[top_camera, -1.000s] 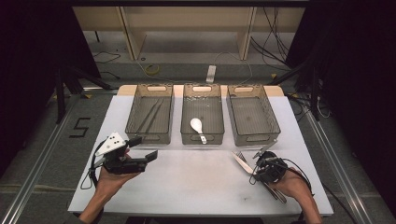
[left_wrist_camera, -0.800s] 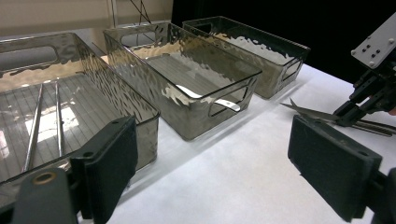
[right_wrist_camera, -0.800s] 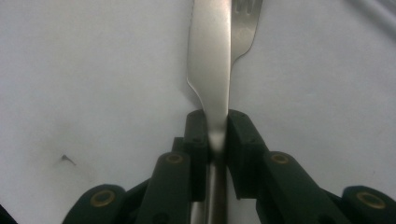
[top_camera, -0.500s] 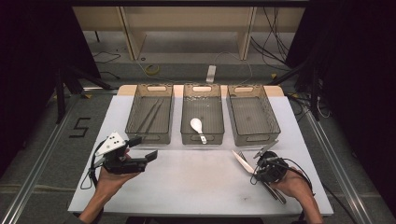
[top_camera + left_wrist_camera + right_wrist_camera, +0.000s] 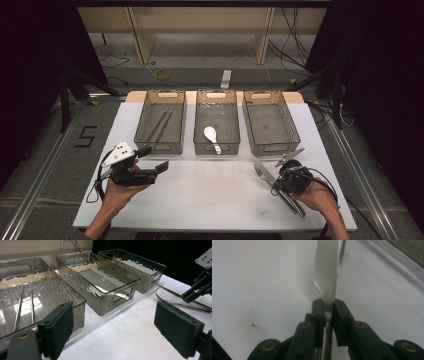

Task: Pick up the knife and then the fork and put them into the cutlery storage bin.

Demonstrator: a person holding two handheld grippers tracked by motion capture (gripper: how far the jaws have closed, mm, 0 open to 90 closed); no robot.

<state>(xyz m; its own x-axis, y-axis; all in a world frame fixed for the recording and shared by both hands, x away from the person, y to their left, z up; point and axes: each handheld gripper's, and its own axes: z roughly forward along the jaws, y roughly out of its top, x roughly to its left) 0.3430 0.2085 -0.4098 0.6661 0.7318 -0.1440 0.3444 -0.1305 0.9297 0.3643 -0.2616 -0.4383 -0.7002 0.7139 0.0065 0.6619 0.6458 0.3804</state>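
**Cutlery sorting: knife clamped at the right, ready to lift**

Left to right across the white worktop (image 5: pixel 210 195). The left tool (image 5: pixel 156 159) is held level above the near-left part of the worktop, its jaws spread wide with nothing between them; it is idle. Behind it stand three clear bins in a row. The left bin (image 5: pixel 161 145) holds two thin metal rods that look like chopsticks (image 5: pixel 161 122); the middle bin (image 5: pixel 216 148) holds a white spoon (image 5: pixel 210 135); the right bin (image 5: pixel 272 147) appears to hold nothing. In front of the right bin, cutlery lies on the worktop: a fork (image 5: pixel 263 173) and other pieces close against it. The right tool (image 5: pixel 327 312) is clenched on a table knife (image 5: pixel 326 272), gripping it where blade meets handle, the blade pointing away along the worktop, with another metal piece just beyond.

Judged step: pick-up of the knife, grip made, lift not yet begun. The next move probably calls for raising the knife clear of the neighbouring cutlery without dragging it, carrying it over a bin rim, likely the right bin, and releasing it inside.
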